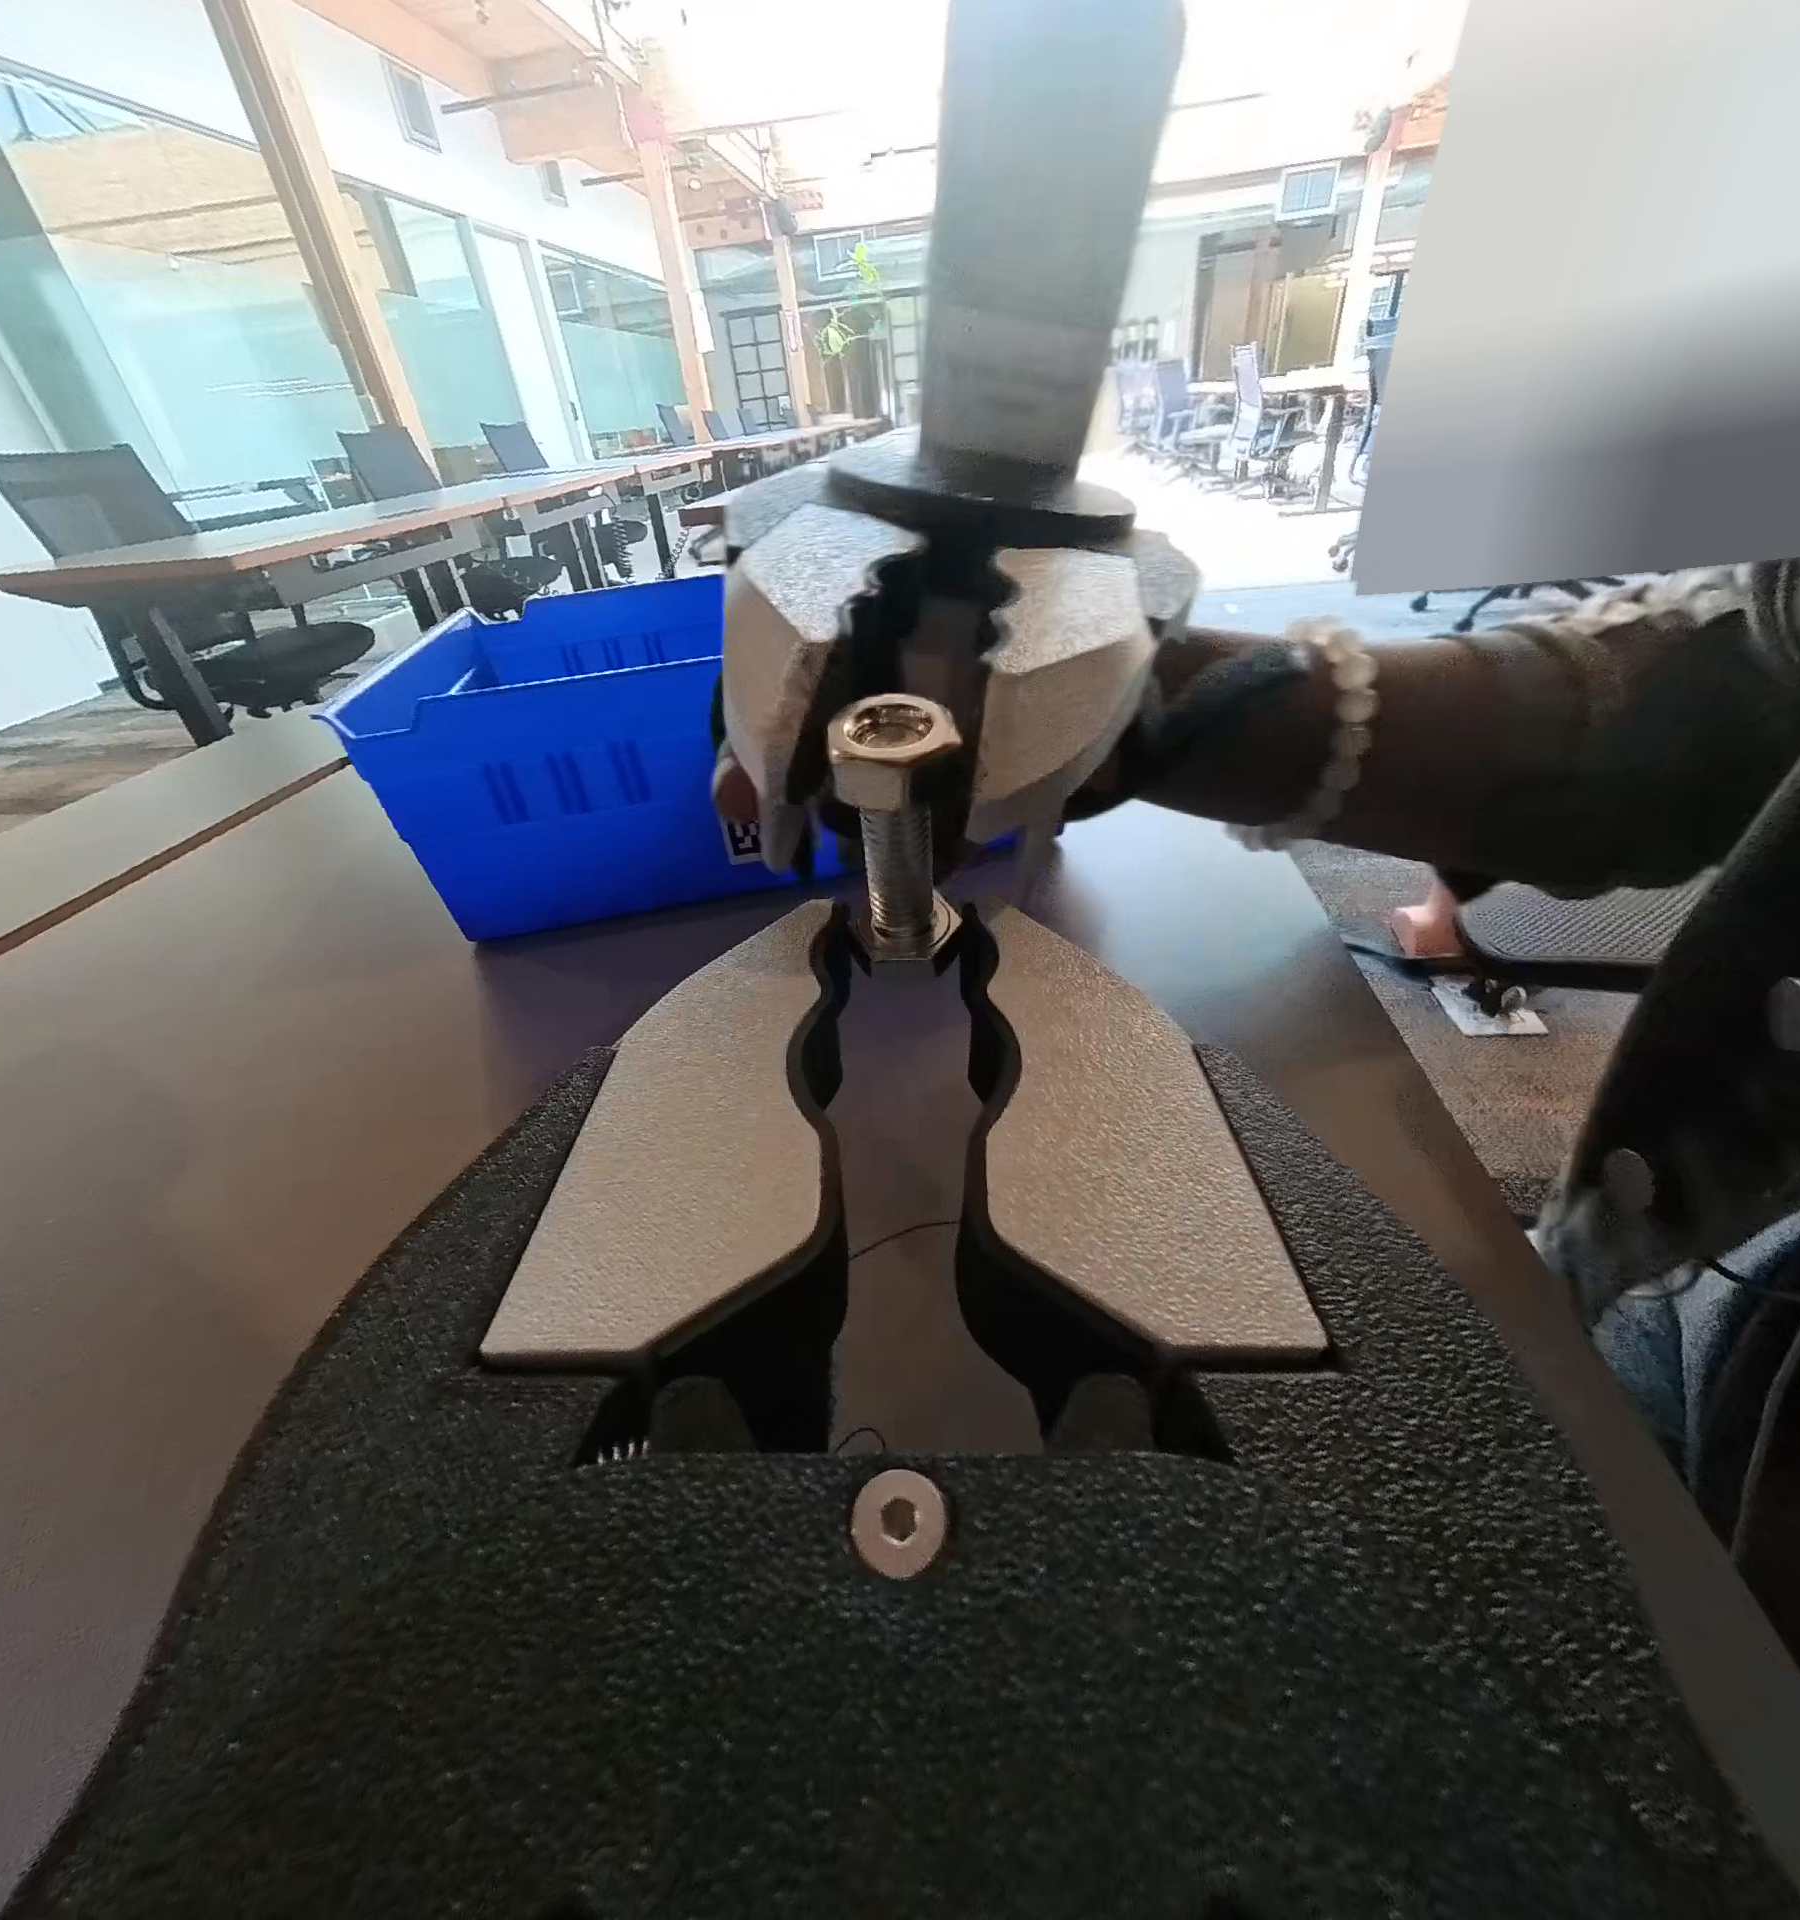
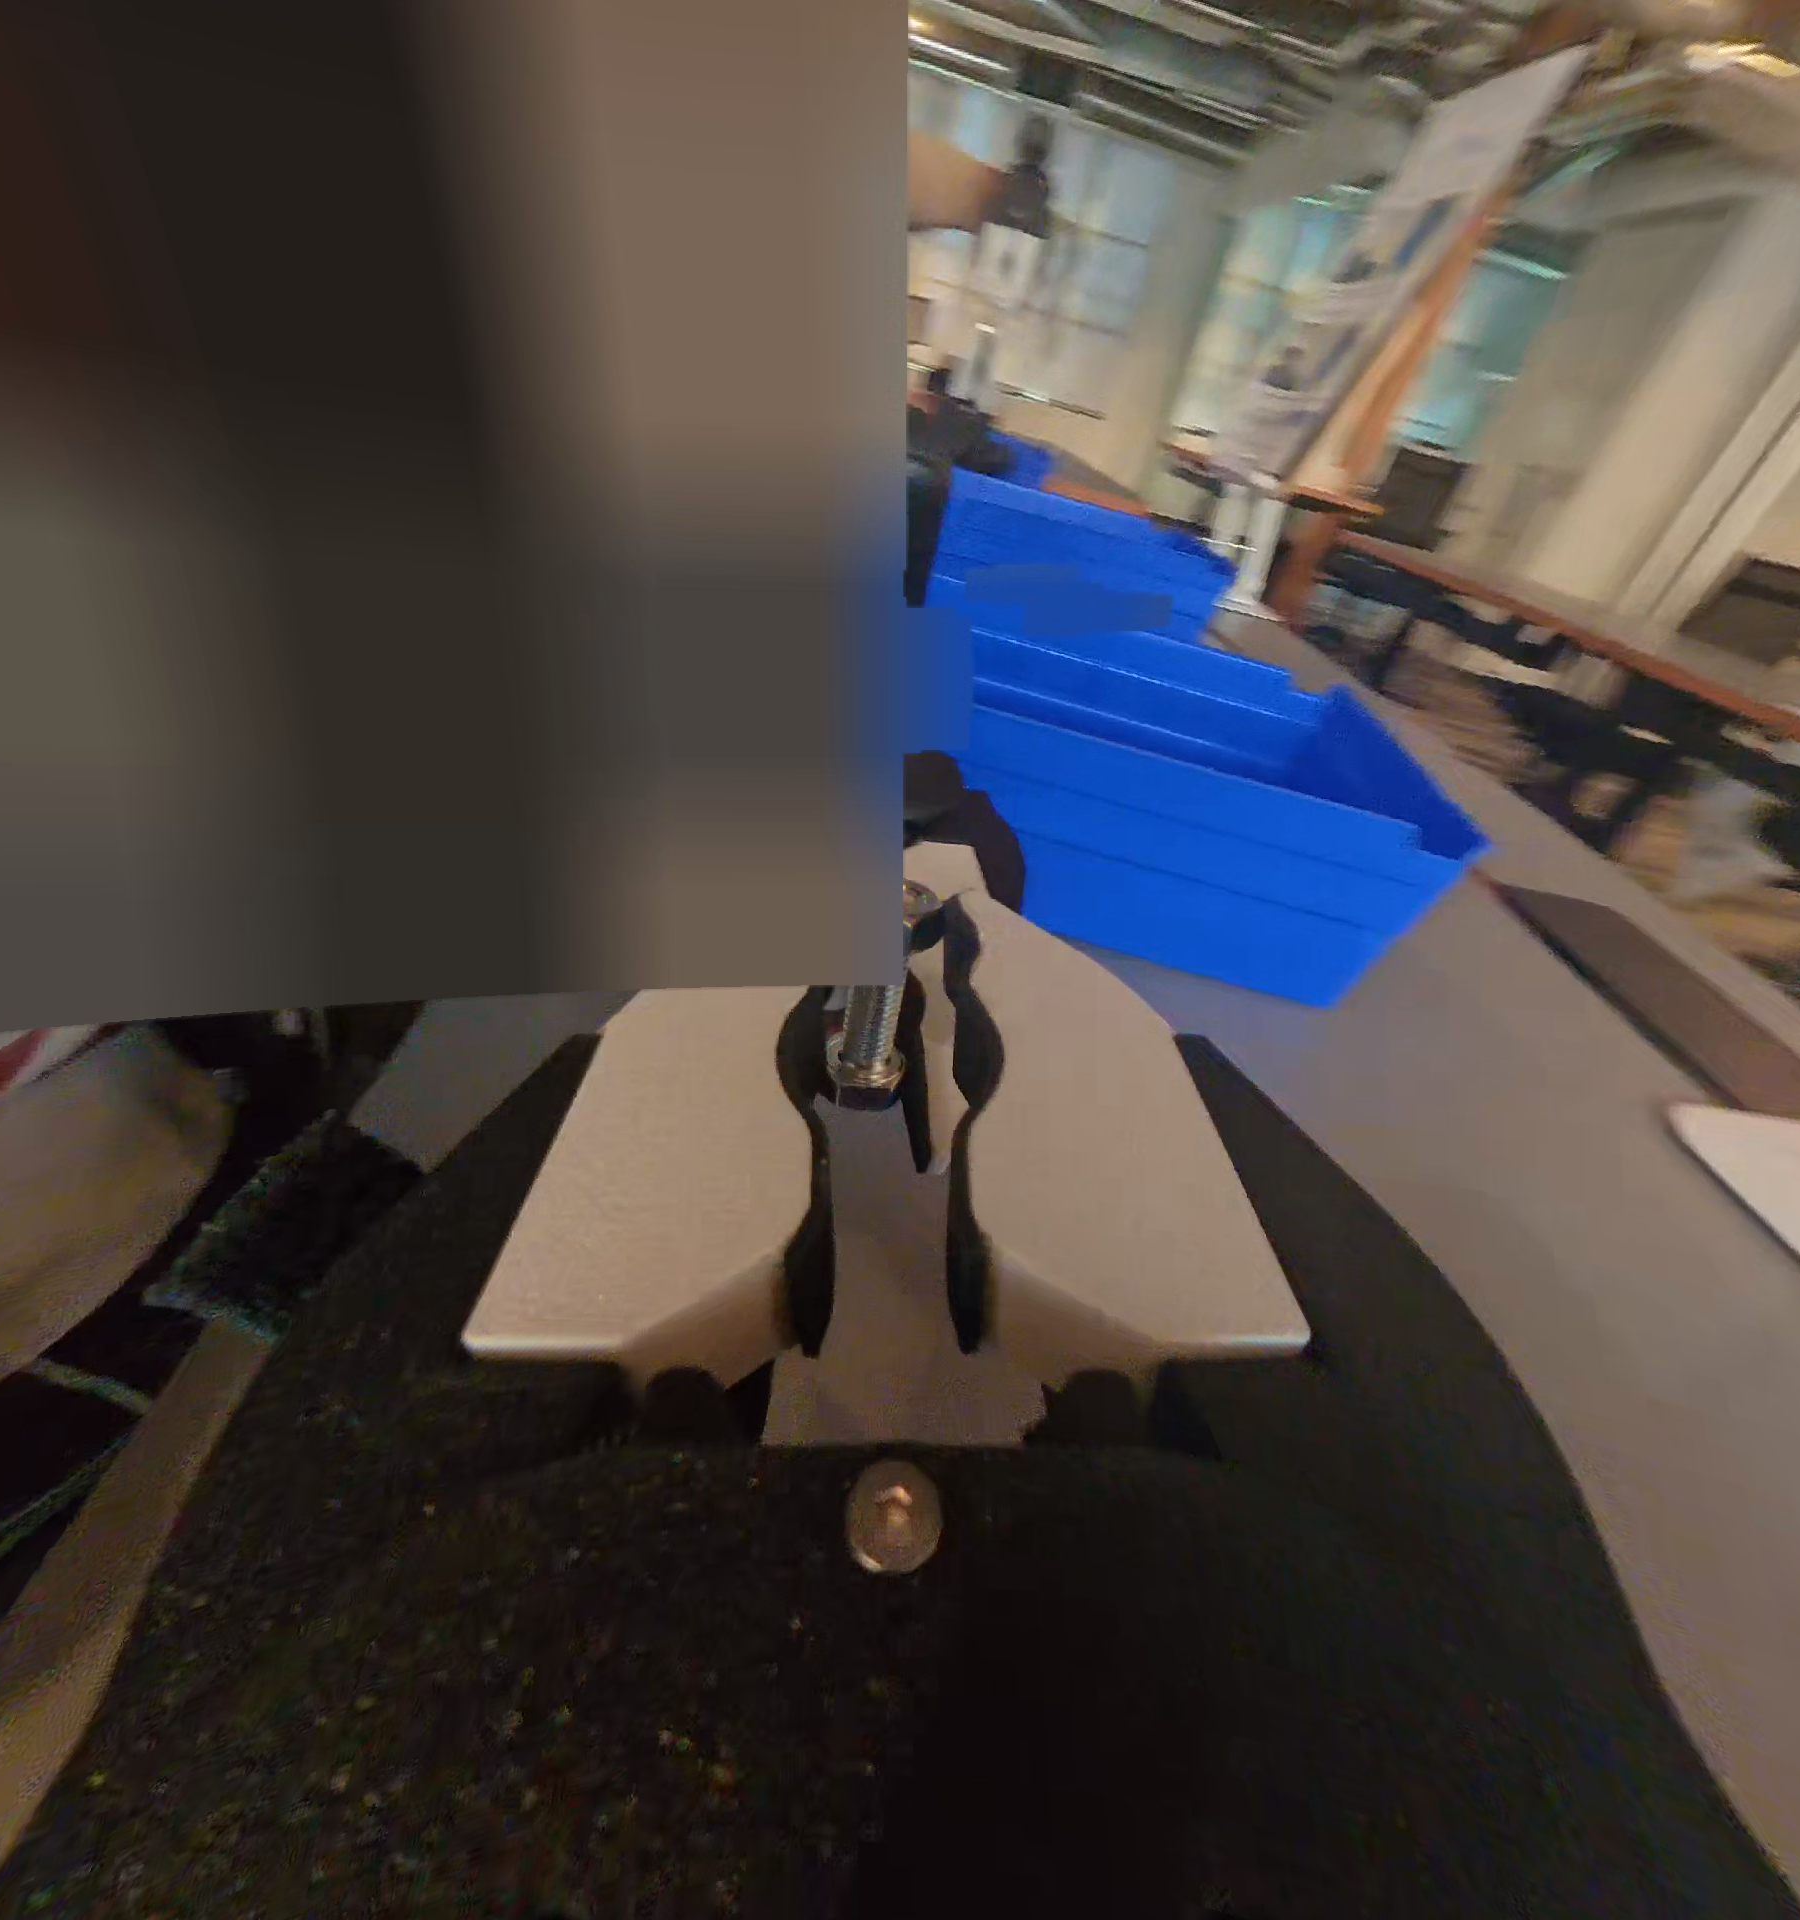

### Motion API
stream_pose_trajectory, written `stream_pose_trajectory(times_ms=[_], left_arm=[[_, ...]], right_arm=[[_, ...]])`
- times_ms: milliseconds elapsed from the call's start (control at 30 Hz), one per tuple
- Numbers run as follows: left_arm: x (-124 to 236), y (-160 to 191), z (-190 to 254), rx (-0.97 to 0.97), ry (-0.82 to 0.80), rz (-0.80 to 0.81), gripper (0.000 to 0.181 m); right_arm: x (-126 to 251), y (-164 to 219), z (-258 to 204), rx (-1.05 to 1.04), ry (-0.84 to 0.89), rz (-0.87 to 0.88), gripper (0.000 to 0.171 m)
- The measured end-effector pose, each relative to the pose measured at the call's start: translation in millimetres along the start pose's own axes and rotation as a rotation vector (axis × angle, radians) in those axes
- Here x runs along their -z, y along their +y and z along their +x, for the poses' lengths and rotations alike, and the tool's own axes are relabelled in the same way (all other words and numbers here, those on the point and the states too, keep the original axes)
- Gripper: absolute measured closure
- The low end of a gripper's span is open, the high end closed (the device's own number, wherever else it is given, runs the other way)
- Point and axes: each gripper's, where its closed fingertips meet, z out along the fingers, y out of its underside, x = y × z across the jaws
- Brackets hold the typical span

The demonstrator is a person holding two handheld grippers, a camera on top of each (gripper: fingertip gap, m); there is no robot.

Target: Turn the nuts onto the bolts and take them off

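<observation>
A steel bolt (image 1: 898,862) stands upright on the dark table (image 1: 200,1039). My left gripper (image 1: 901,933) is shut on its hex head (image 1: 901,945) at the bottom. A steel nut (image 1: 896,753) sits at the top of the thread. My right gripper (image 1: 891,831) comes down from above, with its grey fingers (image 1: 1052,696) closed against both sides of the nut. In the right wrist view the bolt (image 2: 865,1029) runs along between my right gripper's (image 2: 880,977) fingers (image 2: 667,1174), with the nut (image 2: 870,1086) in their recess. This view is blurred by motion.
A blue plastic bin (image 1: 563,769) stands just behind the bolt, and more blue bins (image 2: 1187,831) show in the right wrist view. A person's arm with a beaded bracelet (image 1: 1498,748) reaches in from the right. A white flat object (image 2: 1789,1195) lies at the table's right. The tips of one gripper are about 5 centimeters away from the tips of the other.
</observation>
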Motion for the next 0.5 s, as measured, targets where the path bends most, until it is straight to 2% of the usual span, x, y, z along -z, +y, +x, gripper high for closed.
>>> stream_pose_trajectory(times_ms=[233, 500], left_arm=[[-0.4, -1.3, 1.6, 0.014, 0.014, 0.012, 0.161], [0.9, -2.6, 3.4, 0.023, 0.040, 0.023, 0.161]], right_arm=[[7.3, -1.9, -1.6, -0.170, -0.441, 0.130, 0.152], [0.2, -3.3, -4.9, -0.202, -0.716, 0.058, 0.152]])
